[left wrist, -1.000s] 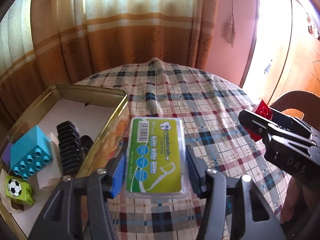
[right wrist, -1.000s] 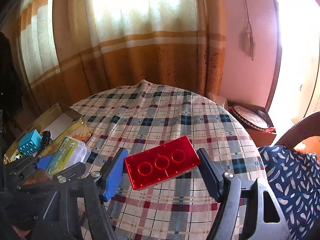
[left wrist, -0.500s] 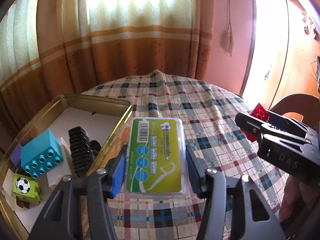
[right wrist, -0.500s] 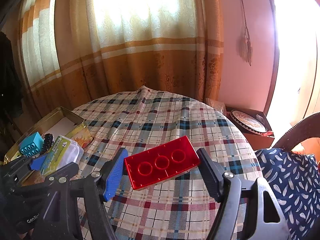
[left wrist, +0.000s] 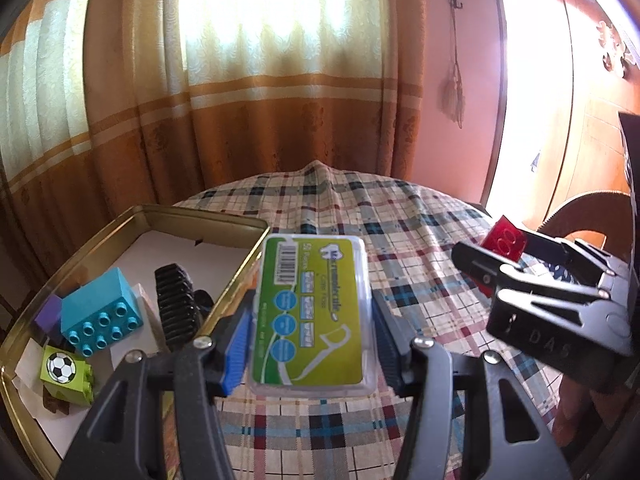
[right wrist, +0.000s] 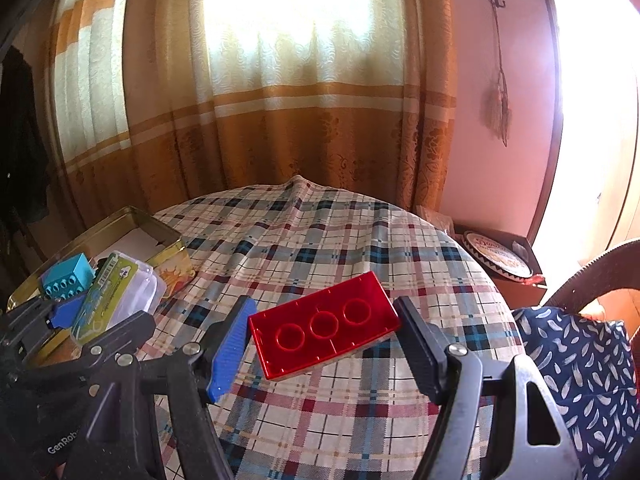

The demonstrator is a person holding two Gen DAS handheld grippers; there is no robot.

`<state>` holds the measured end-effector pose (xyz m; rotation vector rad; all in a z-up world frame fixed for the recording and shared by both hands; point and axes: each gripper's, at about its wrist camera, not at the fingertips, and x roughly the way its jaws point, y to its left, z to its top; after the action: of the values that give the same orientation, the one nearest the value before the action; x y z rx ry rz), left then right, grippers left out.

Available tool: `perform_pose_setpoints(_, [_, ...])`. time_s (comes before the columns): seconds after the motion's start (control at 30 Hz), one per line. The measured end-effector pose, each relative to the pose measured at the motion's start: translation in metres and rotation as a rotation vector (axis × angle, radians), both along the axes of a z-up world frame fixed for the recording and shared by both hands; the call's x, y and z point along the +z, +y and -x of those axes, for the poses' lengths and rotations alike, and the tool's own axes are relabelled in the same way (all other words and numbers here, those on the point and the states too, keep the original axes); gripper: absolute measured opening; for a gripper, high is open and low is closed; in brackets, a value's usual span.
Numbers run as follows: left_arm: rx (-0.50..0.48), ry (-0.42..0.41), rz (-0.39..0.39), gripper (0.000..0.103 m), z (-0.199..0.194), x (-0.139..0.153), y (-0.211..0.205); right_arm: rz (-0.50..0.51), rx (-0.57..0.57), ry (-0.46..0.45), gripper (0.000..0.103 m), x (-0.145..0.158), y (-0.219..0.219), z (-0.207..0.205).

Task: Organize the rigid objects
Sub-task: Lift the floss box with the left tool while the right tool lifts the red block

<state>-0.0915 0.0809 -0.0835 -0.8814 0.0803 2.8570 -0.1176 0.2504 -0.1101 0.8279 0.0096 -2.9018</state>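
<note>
Both hands are loaded, so the step in hand looks like carrying items to the container. The left hand-held gripper (left wrist: 310,334) pinches a clear plastic floss-pick case with a green label (left wrist: 312,312), held above the plaid-clothed round worktop (left wrist: 400,220) just right of the tin's rim, at lower centre of the left wrist view. The right hand-held gripper (right wrist: 324,344) clamps a flat red plastic building brick with three round sockets (right wrist: 324,326) by its short ends, at the centre of its own view.

The open gold metal tin (left wrist: 200,216), at lower left, holds a teal studded brick (left wrist: 100,312), a lime-green block with a football picture (left wrist: 66,370), a small purple block (left wrist: 48,316) and a black ribbed comb-like piece (left wrist: 176,304) on a white liner.

Next, I judge, the case must swing left over the rim and lower into the bare far half of the tin before release.
</note>
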Motion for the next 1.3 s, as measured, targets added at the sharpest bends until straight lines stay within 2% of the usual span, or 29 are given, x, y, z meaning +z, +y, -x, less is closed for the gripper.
perform_pose_setpoints(0.57, [0.05, 0.06, -0.031, 0.054, -0.016, 0.004, -0.016, -0.008, 0.032, 0.054, 0.072, 0.004, -0.014, -0.011])
perform_pose_setpoints(1.3, [0.077, 0.074, -0.038, 0.054, -0.026, 0.005, -0.03, -0.007, 0.062, 0.097, 0.072, 0.01, -0.025, -0.026])
